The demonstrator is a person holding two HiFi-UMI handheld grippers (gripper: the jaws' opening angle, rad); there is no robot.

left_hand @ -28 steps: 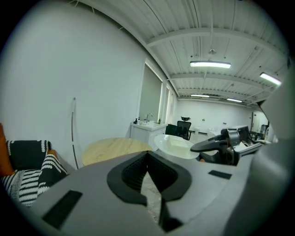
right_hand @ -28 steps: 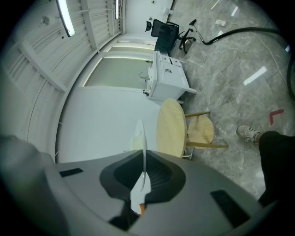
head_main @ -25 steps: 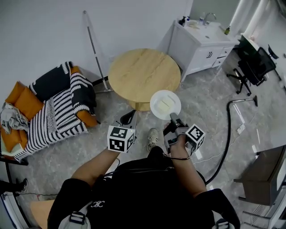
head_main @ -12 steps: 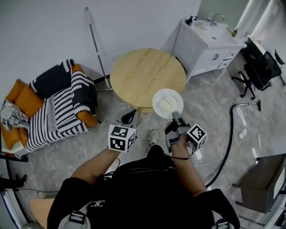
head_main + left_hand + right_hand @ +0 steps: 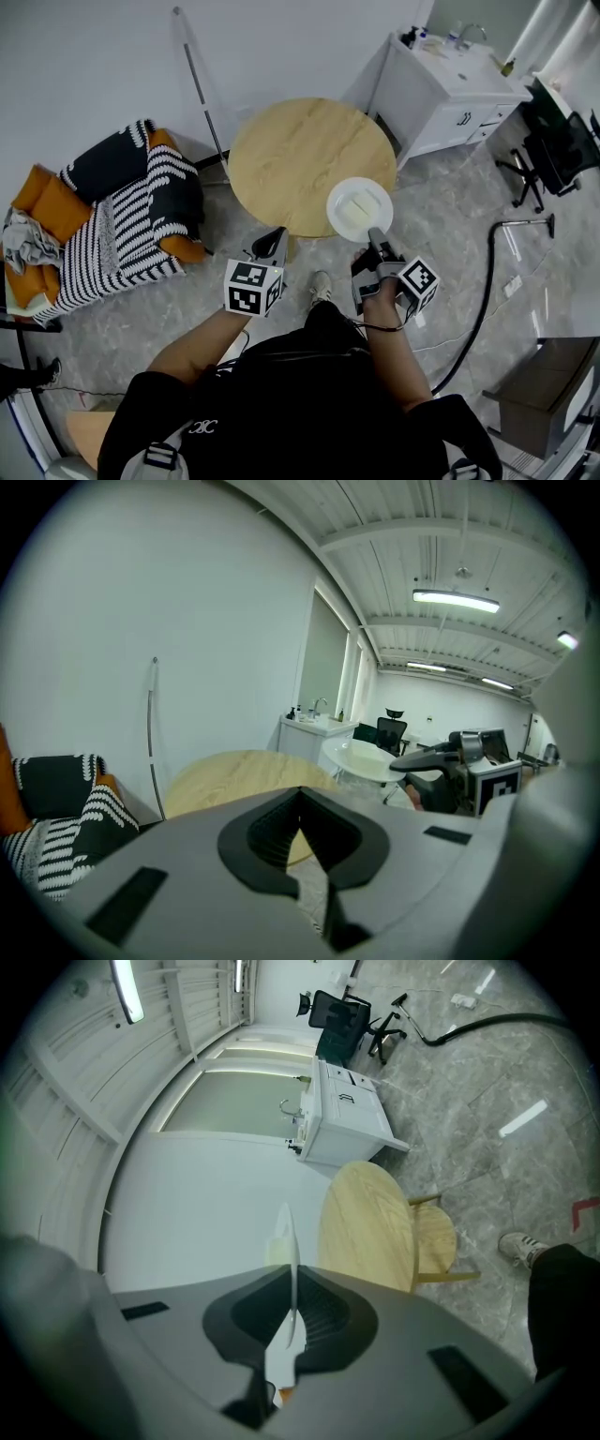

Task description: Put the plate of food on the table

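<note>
A white plate (image 5: pixel 360 208) with a pale yellow slab of food hangs level over the near right edge of the round wooden table (image 5: pixel 305 155). My right gripper (image 5: pixel 374 235) is shut on the plate's near rim. In the right gripper view the plate (image 5: pixel 287 1260) shows edge-on between the jaws, with the table (image 5: pixel 366 1227) beyond. My left gripper (image 5: pixel 273 242) stays low at the table's near side, shut with nothing in it. From the left gripper view (image 5: pixel 305 841) I see the table (image 5: pixel 239 771), the plate (image 5: pixel 366 758) and the right gripper (image 5: pixel 450 761).
An orange armchair with a striped blanket (image 5: pixel 122 220) stands left of the table. A white sink cabinet (image 5: pixel 441 94) and a black office chair (image 5: pixel 562 141) are at the back right. A black hose (image 5: pixel 483 281) lies on the floor. A thin pole (image 5: pixel 202 103) leans on the wall.
The right gripper has carried the plate a little forward and to the right, so it overlaps the table's edge more. The left gripper has hardly moved.
</note>
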